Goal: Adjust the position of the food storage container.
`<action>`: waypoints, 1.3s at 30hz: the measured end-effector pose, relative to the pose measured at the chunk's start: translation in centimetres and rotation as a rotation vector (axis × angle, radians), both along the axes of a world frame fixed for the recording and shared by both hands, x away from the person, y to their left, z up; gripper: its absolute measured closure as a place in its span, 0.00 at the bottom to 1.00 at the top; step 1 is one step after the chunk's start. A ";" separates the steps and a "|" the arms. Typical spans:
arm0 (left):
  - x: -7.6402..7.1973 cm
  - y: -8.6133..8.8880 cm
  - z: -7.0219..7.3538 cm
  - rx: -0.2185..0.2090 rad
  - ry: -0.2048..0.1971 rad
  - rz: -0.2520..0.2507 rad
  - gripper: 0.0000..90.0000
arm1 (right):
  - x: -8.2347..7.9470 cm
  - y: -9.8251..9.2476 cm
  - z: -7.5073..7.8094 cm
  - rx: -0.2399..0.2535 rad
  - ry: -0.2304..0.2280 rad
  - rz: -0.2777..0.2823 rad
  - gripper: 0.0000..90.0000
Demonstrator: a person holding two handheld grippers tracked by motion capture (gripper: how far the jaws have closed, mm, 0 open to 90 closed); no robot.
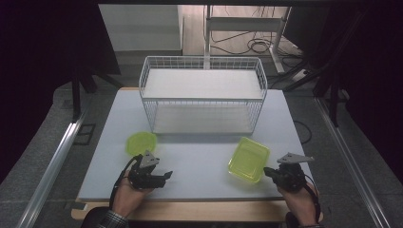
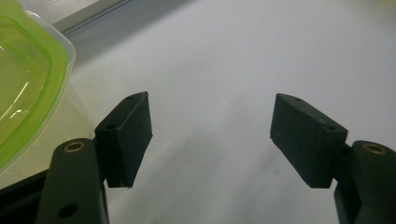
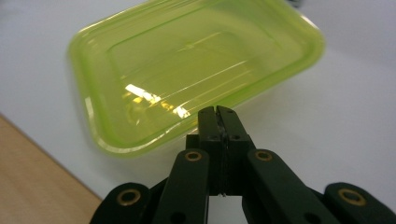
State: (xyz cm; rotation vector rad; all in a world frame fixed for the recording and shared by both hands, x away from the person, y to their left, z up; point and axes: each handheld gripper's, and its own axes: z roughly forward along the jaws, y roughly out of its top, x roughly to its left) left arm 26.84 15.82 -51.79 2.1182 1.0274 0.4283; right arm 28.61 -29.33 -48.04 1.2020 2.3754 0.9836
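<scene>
Right gripper view had your right tool [image 3: 218, 112] pressed together, its jaws meeting flat with nothing between them, and the tips sat just short of the near rim of the rectangular yellow-green container [image 3: 187, 70]. That container lay open side up, straight ahead of the tool, its long axis running roughly across the tool's line. From the high view, your right tool [image 1: 269, 172] rested near the front right corner of the worktop [image 1: 199, 161], pointing toward the worktop's left edge, with the rectangular container [image 1: 248, 160] just beside it on that side, so this was the nearer hand for it.

Your left tool [image 2: 210, 135] stood spread wide with bare worktop between the jaws, holding nothing. A yellow-green lidded tub [image 2: 25, 79] sat off to the side of one jaw, close by but not between them. In the high view, your left tool [image 1: 165, 177] lay near the front left part of the worktop, pointing toward the right edge, and the round green tub [image 1: 140, 143] sat just behind it, toward the wire basket [image 1: 202, 97] at the worktop's back edge. I judged you would have to turn that tool toward the tub before closing on it.
</scene>
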 end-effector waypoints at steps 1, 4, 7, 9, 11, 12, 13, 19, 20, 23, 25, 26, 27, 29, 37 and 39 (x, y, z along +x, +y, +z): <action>0.0 0.0 0.0 0.000 0.000 -0.001 0.33 | -0.1 0.4 0.0 0.003 0.002 0.015 0.99; 0.0 0.0 0.0 -0.003 0.001 -0.003 0.33 | -0.4 1.6 -0.1 0.011 0.009 0.062 0.99; 0.0 0.0 0.0 -0.003 0.002 -0.006 0.34 | -0.3 2.7 -0.3 0.017 0.008 0.105 0.99; 0.0 -0.1 0.0 -0.006 0.001 -0.007 0.34 | -0.3 3.4 -0.3 0.026 0.013 0.121 0.99; 0.0 -0.1 0.0 -0.011 0.005 -0.005 0.35 | -0.2 4.1 -0.4 0.036 0.017 0.142 0.99; 0.0 -0.1 0.0 -0.014 0.006 -0.007 0.35 | -0.1 4.6 -0.5 0.044 0.022 0.151 0.99; 0.0 -0.1 0.1 -0.012 0.005 -0.011 0.35 | 0.0 5.0 -0.7 0.047 0.025 0.167 0.99; 0.0 0.0 0.1 -0.022 0.009 -0.014 0.37 | 0.4 5.9 0.0 0.047 0.000 0.202 0.98; 0.1 0.0 0.1 -0.025 0.011 -0.014 0.38 | 0.6 5.3 0.4 0.049 -0.012 0.177 0.98; 0.1 -0.1 0.0 -0.027 0.015 -0.016 0.38 | 2.1 3.3 1.4 0.061 -0.037 0.096 0.98; 0.1 -0.2 0.1 -0.026 0.014 -0.018 0.38 | 3.6 2.3 1.6 0.037 -0.055 0.047 0.98; 0.1 -0.2 0.1 -0.025 0.012 -0.020 0.38 | 5.4 1.4 1.6 0.024 -0.072 -0.013 0.98; 0.1 -0.2 0.1 -0.025 0.012 -0.020 0.38 | 5.4 1.4 1.6 0.024 -0.072 -0.013 0.98; 0.1 -0.2 0.0 -0.022 0.013 -0.019 0.38 | 6.8 0.8 1.5 0.000 -0.076 -0.052 0.98; 0.1 -0.3 0.0 -0.017 0.017 -0.027 0.41 | 9.1 0.7 -0.5 -0.019 0.019 -0.058 0.98; 0.1 -0.3 0.1 -0.018 0.016 -0.029 0.42 | 8.8 1.1 -0.5 -0.018 0.020 -0.044 0.98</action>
